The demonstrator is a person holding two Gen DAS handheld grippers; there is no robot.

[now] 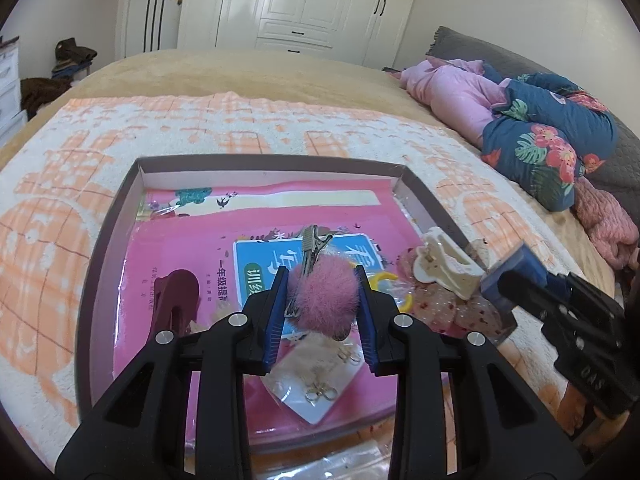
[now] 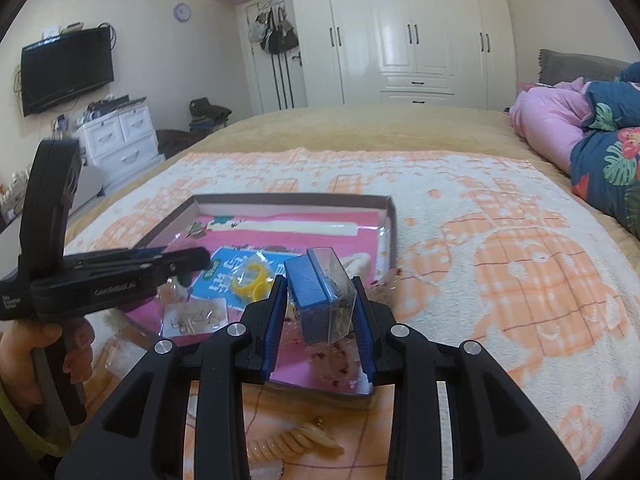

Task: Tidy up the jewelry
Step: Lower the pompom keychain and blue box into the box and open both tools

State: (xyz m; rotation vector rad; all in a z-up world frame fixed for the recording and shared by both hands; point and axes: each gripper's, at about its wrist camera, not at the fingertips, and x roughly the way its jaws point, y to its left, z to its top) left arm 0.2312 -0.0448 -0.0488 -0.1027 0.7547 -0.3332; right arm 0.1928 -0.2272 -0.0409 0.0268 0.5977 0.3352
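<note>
listing, largest first: shallow cardboard tray (image 1: 102,236) on the bed's towel; our right gripper (image 2: 320,300) clamping a clear blue-based box (image 2: 322,300) above its corner; our left gripper (image 1: 322,292) pinching a pink pom-pom hair clip (image 1: 322,300) over it.

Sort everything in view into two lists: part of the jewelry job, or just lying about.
Job:
pink pom-pom clip, in left gripper
clear blue box, in right gripper
tray
cream claw clip
yellow ring

Lying about:
floral quilt
TV
wardrobe
</note>
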